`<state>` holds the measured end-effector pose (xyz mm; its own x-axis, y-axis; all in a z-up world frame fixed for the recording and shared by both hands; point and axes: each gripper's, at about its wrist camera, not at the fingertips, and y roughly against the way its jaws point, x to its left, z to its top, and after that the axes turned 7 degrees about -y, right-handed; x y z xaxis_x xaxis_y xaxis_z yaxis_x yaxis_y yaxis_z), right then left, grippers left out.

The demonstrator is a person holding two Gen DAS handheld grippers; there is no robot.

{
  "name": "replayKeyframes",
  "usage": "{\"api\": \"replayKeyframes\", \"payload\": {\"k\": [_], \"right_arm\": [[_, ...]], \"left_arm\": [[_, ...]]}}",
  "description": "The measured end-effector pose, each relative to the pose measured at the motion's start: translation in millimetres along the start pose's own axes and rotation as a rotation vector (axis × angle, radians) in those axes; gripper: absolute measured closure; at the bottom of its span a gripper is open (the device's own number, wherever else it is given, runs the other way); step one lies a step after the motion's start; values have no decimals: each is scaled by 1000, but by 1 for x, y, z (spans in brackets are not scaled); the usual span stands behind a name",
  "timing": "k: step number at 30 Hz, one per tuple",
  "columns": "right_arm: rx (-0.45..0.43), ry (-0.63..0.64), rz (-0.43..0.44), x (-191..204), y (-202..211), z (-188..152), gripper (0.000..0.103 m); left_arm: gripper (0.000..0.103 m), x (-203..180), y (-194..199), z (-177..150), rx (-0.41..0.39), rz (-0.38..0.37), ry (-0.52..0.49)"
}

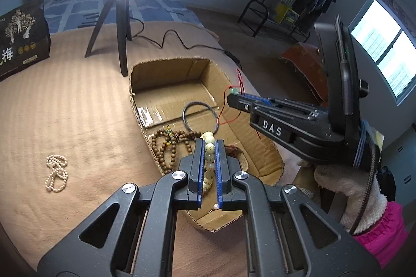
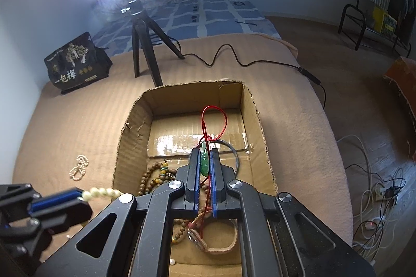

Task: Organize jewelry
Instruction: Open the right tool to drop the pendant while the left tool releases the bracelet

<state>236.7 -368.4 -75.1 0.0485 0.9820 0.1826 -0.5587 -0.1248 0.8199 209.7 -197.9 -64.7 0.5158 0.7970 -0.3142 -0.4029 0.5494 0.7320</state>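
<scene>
An open cardboard box (image 1: 135, 95) (image 2: 130, 142) sits on the tan blanket. It holds brown wooden beads (image 1: 166, 144) (image 2: 150, 178), a dark bangle (image 1: 199, 117) (image 2: 234, 152) and a wristwatch (image 2: 208, 243). My left gripper (image 1: 210, 144) is shut on a pale green bead bracelet (image 1: 209, 155) over the box; it shows in the right wrist view (image 2: 83, 195), beads (image 2: 104, 191) sticking out. My right gripper (image 2: 204, 152) is shut on a green pendant (image 2: 204, 164) with a red cord (image 2: 214, 118), above the box; in the left wrist view it (image 1: 234, 95) hovers at the box's right wall.
A pearl necklace (image 1: 56, 173) (image 2: 79, 167) lies on the blanket left of the box. A black tripod (image 1: 117, 17) (image 2: 143, 43) with a ring light and its cable (image 2: 234, 56) stands behind. A dark snack bag (image 1: 20, 38) (image 2: 75, 61) stands far left. Cables lie on the floor at right.
</scene>
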Motion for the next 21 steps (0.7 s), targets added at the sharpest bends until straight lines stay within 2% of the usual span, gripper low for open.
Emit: {"api": "replayKeyframes", "payload": {"k": [16,18,20,21], "right_arm": [[14,-10,-6,-3,-5,-2,97],[16,-14,-8,-4,-5,-2,91],[12,-18,-14,-4,-4,-1,70],[9,-21,-16,-5,-3,-2,66]], "left_arm": [[98,-6,-11,-6,40,0,-17],[98,-6,-12,-6,37,2,-20],[97,-6,-12,-6,45,8,-20],[97,-5,-13,-6,48,11,-19]]}}
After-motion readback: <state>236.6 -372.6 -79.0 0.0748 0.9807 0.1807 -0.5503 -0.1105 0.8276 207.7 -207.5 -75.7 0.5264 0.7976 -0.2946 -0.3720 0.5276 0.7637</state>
